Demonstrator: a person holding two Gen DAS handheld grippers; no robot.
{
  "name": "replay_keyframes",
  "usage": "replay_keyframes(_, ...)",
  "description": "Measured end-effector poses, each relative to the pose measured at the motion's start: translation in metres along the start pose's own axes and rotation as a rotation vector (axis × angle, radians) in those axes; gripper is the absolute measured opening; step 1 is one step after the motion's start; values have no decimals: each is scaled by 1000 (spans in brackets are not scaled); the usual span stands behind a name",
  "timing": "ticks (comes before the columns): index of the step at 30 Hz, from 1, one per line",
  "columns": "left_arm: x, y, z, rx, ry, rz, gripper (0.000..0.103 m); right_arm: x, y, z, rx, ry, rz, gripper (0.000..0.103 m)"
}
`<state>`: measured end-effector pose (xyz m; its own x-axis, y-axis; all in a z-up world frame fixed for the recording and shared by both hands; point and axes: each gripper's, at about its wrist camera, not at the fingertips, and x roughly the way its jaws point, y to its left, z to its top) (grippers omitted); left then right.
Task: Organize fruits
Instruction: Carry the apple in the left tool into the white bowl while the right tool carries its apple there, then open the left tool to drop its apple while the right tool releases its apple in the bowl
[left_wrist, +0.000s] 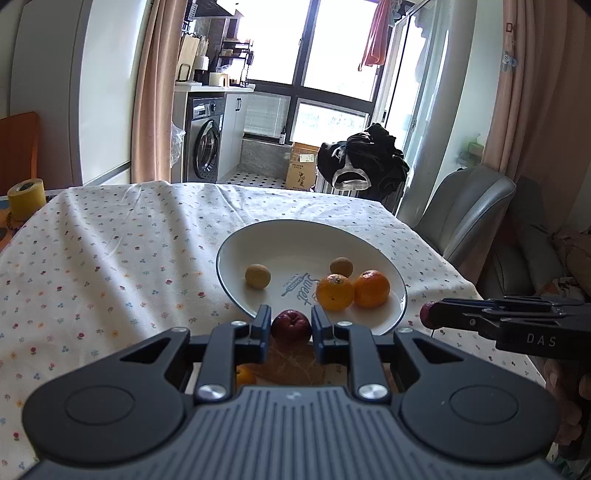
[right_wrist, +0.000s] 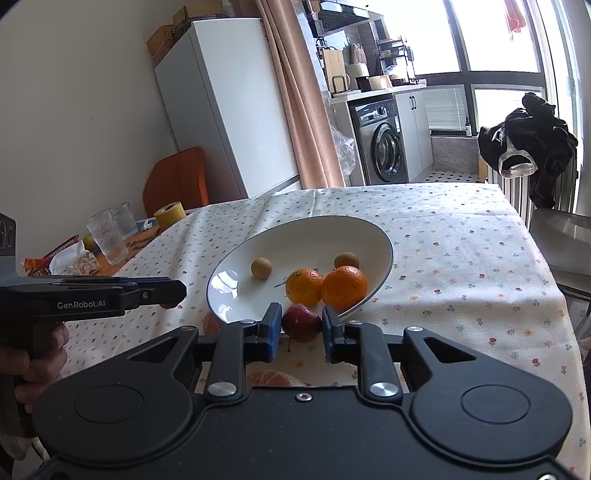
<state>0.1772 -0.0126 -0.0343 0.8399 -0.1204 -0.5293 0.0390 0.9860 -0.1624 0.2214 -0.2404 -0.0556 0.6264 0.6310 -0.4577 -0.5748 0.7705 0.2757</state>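
Observation:
A white plate (left_wrist: 258, 230) with a dark rim sits on the flowered tablecloth. It holds two oranges (left_wrist: 371, 288) and two small tan round fruits (left_wrist: 258, 276). My left gripper (left_wrist: 291, 325) is shut on a dark red fruit (left_wrist: 291, 328) at the plate's near edge. My right gripper (right_wrist: 302, 325) is shut on another dark red fruit (right_wrist: 301, 322), also at the plate's (right_wrist: 314, 221) near rim. Each gripper shows in the other's view, the right gripper (left_wrist: 430, 314) at the right and the left gripper (right_wrist: 177, 291) at the left. More orange fruit (right_wrist: 212, 325) lies on the cloth beside the plate.
Drinking glasses (right_wrist: 107, 236), a yellow tape roll (right_wrist: 169, 216) and snack packets stand at the table's far left. A grey chair (left_wrist: 465, 210) is at the right side of the table. An orange (left_wrist: 244, 374) lies below my left gripper.

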Motion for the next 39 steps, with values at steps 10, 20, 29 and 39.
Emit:
replay_keyframes(10, 11, 6, 11, 8, -7, -15, 21, 12, 13, 12, -25, -14, 0, 22)
replay_keyframes(20, 32, -1, 21, 10, 27, -12, 21, 22, 8, 12, -8, -17, 3, 22)
replay_keyframes(29, 38, 4, 22, -35, 39, -16, 26, 24, 2, 12, 11, -15, 5, 22)
replay_keyframes(39, 17, 23, 10, -76, 34, 23, 42, 34, 15, 17, 18, -7, 29, 26)
